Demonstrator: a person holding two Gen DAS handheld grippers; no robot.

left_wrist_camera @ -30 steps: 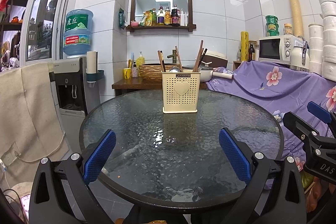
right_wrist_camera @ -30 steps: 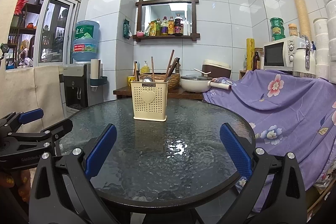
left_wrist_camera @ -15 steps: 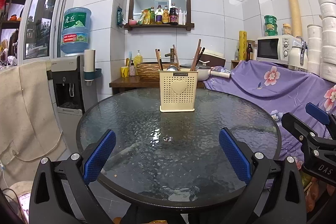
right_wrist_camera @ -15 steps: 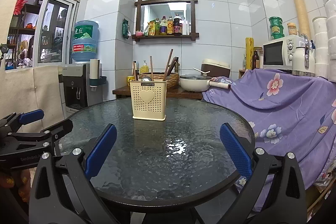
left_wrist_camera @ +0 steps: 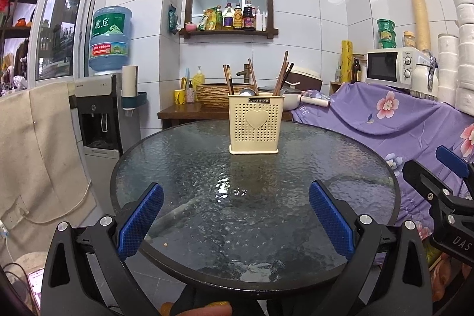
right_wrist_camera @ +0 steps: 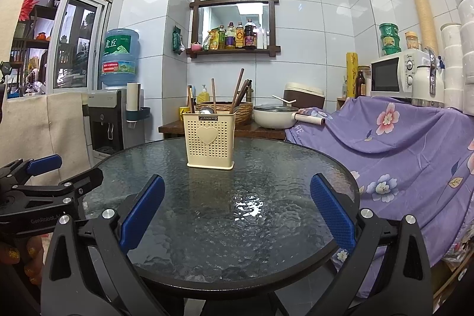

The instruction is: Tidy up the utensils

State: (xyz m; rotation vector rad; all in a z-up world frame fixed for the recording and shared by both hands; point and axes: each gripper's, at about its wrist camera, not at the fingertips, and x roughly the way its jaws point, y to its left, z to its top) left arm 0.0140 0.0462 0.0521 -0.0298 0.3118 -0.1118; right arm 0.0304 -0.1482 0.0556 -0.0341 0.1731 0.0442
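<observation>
A cream holder (left_wrist_camera: pixel 254 125) stands upright on the far half of the round glass table (left_wrist_camera: pixel 177 168), well apart from both grippers. A small dark plate at its top rim reads "JIANHAO", and a raised heart sits below it on the perforated front. Brown chopsticks (left_wrist_camera: pixel 281 73) lean out of it, and a metal spoon bowl (left_wrist_camera: pixel 248 91) shows just above the rim.

The left gripper (left_wrist_camera: pixel 235 219) hovers over the near edge of the table with its blue pads (left_wrist_camera: pixel 139 219) spread wide — nothing between them. The right gripper (right_wrist_camera: pixel 237 208) is likewise wide open and empty, its pads (right_wrist_camera: pixel 331 209) well short of the holder (right_wrist_camera: pixel 211 139). From the right wrist view the left tool's body at the left edge reads "GenRobot"; from the left wrist view the right tool's body shows "DAS", cut off by the frame.

Behind the table, a blue water jug (left_wrist_camera: pixel 110 39) on a dispenser carries large Chinese characters on a green label. A microwave (left_wrist_camera: pixel 391 65) sits above a purple flowered cloth (left_wrist_camera: pixel 400 120), and a wall shelf (left_wrist_camera: pixel 229 31) holds bottles whose labels are too small to read.
</observation>
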